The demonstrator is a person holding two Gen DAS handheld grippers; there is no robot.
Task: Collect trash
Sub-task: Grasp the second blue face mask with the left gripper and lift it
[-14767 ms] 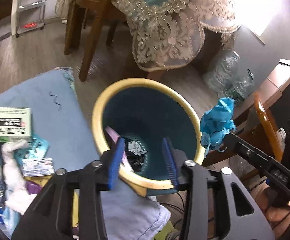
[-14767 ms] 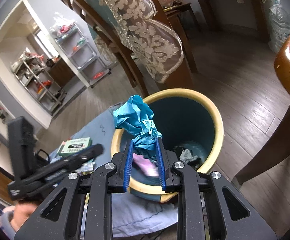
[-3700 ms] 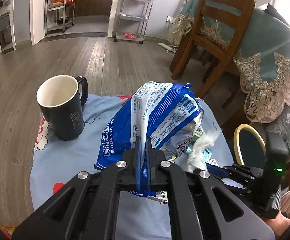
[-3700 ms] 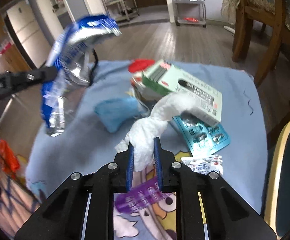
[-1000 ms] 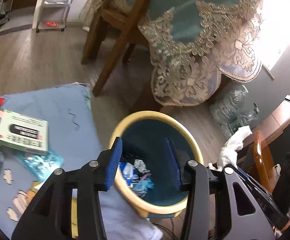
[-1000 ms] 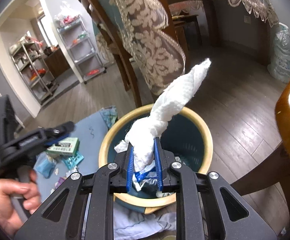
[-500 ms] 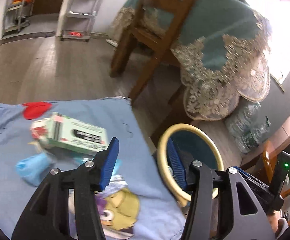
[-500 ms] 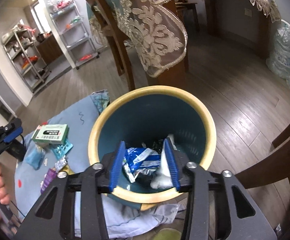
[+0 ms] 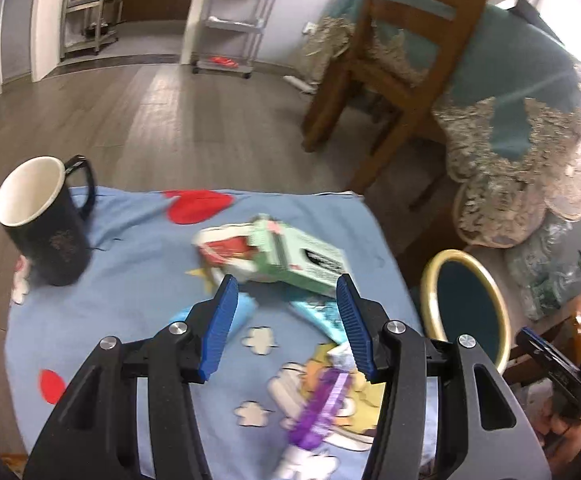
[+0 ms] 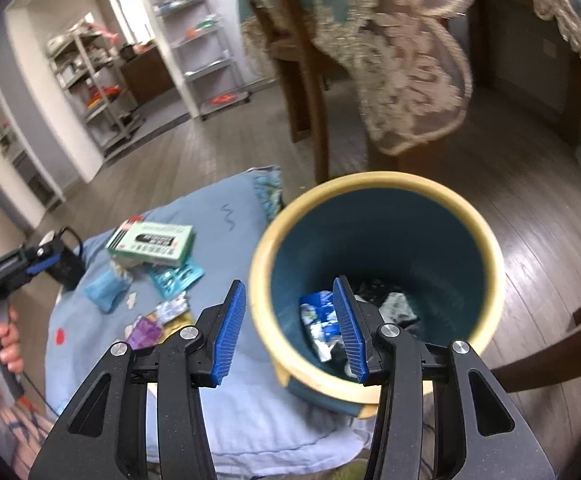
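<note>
In the left wrist view, the left gripper (image 9: 284, 322) hangs over a blue cloth (image 9: 130, 264) that covers the counter. Its fingers (image 9: 218, 326) are about half apart and have just been opening a little; nothing is between them. Under them lie the pieces of trash: a green box (image 9: 302, 258), a blue wad (image 9: 242, 308), a blister pack (image 9: 322, 316) and a purple wrapper (image 9: 322, 404). A black mug (image 9: 46, 220) stands upright on the far left of the cloth. The bin (image 9: 466, 308) with a yellow rim is on the right, just beside the counter edge. In the right wrist view, the right gripper (image 10: 288, 330) is above the near rim of the bin (image 10: 374, 276). Its fingers (image 10: 230, 328) have just been opening and hold nothing; one is outside the rim and the other over the inside. A blue wrapper (image 10: 322, 320) and other trash lie at the bottom. The box (image 10: 150, 240) is on the cloth (image 10: 218, 400) to the left.
</note>
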